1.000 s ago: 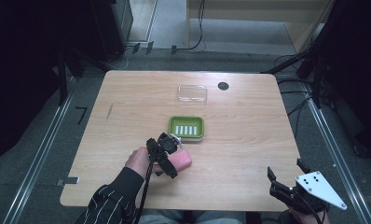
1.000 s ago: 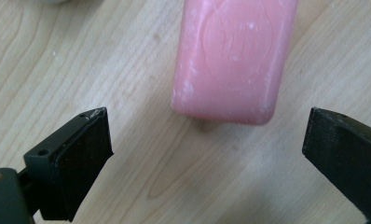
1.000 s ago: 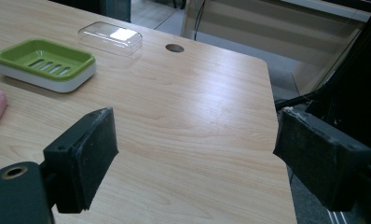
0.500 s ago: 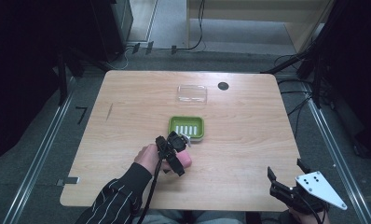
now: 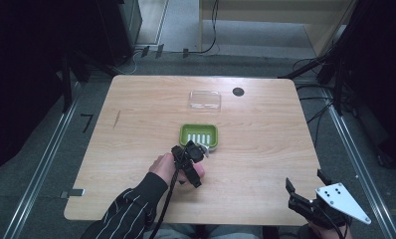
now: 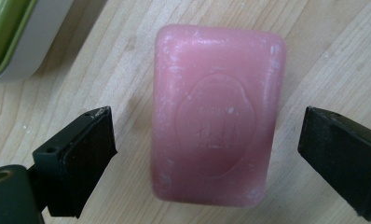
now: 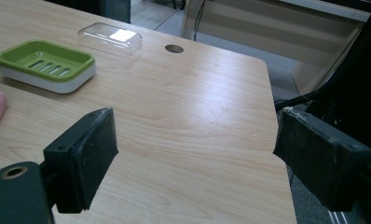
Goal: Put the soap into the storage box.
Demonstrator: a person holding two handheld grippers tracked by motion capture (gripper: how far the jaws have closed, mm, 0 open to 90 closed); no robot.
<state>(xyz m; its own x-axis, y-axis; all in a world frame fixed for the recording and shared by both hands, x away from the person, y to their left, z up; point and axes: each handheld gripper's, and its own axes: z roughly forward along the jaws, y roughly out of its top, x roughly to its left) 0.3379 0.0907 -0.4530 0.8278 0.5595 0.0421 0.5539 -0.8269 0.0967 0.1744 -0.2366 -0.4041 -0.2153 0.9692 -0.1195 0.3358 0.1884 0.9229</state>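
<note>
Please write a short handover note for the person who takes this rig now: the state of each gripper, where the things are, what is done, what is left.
Left gripper: open, jaws on either side of the pink soap, not touching it; soap lies flat on the table.
Right gripper: open, empty, at the near right table corner.
Green soap dish: empty, just beyond the soap. Clear lid: farther back.
Done: nothing placed yet.
Left, probably: grip soap, put it in the dish, perhaps add the lid.

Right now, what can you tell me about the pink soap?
The pink soap is a rounded rectangular bar with an oval stamp pressed into its top and pale scuffs and specks on its surface. It looks waxy and solid. It lies flat on the wooden table, just beside the green soap dish but not in it. The left gripper hangs over it with its jaws open, one on each side, not touching it.
</note>
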